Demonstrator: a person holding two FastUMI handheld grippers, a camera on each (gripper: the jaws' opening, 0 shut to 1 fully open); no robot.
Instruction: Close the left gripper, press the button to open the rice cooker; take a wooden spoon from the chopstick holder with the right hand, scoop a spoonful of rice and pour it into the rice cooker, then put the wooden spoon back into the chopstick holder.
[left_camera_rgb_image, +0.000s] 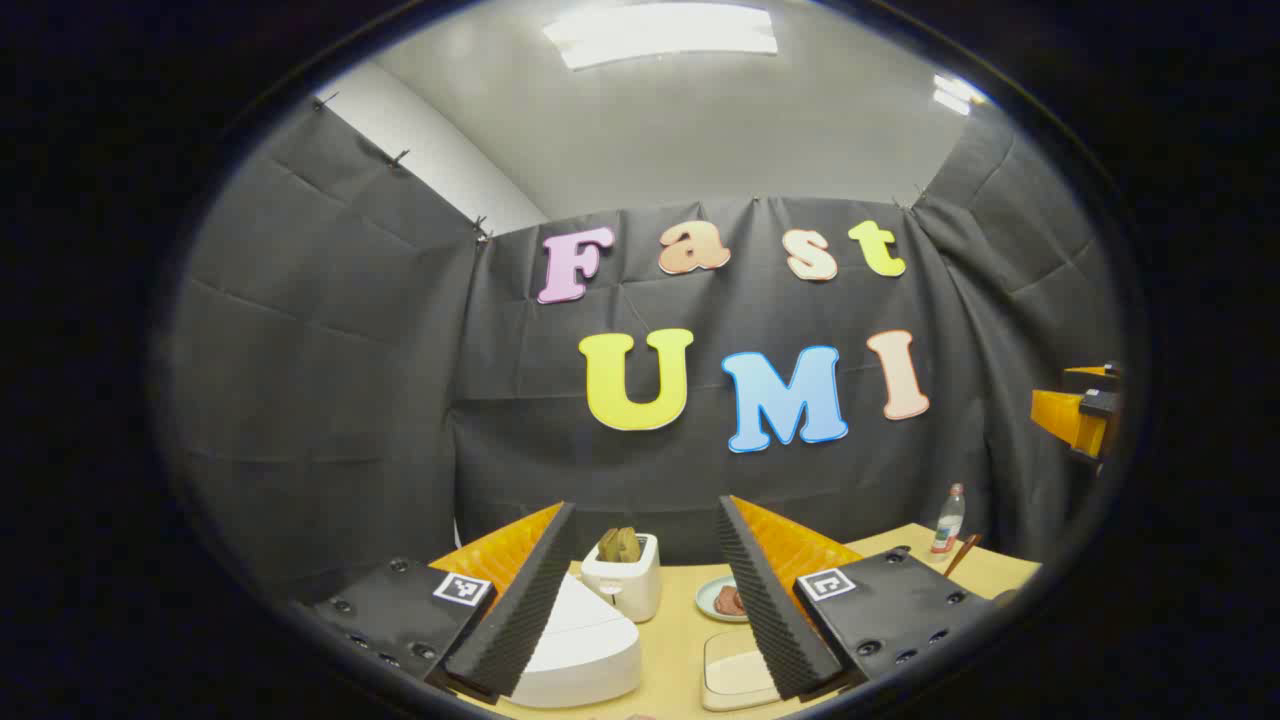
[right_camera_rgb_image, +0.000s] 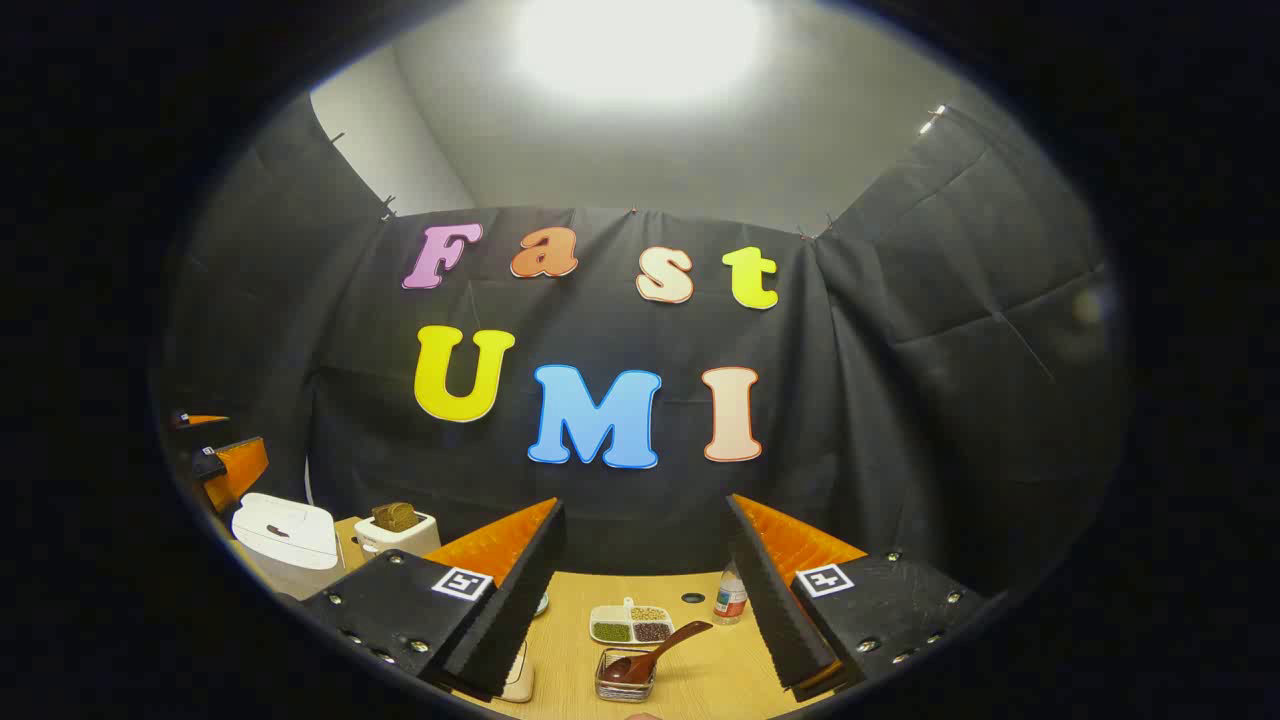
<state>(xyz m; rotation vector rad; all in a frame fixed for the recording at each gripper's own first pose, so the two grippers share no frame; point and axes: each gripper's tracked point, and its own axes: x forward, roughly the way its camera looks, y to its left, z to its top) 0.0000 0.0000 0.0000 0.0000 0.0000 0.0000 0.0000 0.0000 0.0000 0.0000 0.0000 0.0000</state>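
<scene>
In the left gripper view my left gripper (left_camera_rgb_image: 646, 505) stands open, high above the table. The white rice cooker (left_camera_rgb_image: 585, 650) sits low between its fingers, lid down. My right gripper (left_camera_rgb_image: 1085, 415) shows at the right edge of that view. In the right gripper view my right gripper (right_camera_rgb_image: 645, 503) is open and holds nothing. Below it a wooden spoon (right_camera_rgb_image: 655, 650) lies with its bowl in a small clear container (right_camera_rgb_image: 622, 682) and its handle pointing up and right. The rice cooker (right_camera_rgb_image: 287, 540) stands far left, beside my left gripper (right_camera_rgb_image: 225, 465).
A white toaster (left_camera_rgb_image: 622, 585) with bread stands behind the cooker, next to a small plate (left_camera_rgb_image: 722, 600) and a beige tray (left_camera_rgb_image: 735, 675). A bottle (right_camera_rgb_image: 730, 598) and a divided dish (right_camera_rgb_image: 632, 622) of beans sit on the wooden table (right_camera_rgb_image: 700, 680) behind the spoon.
</scene>
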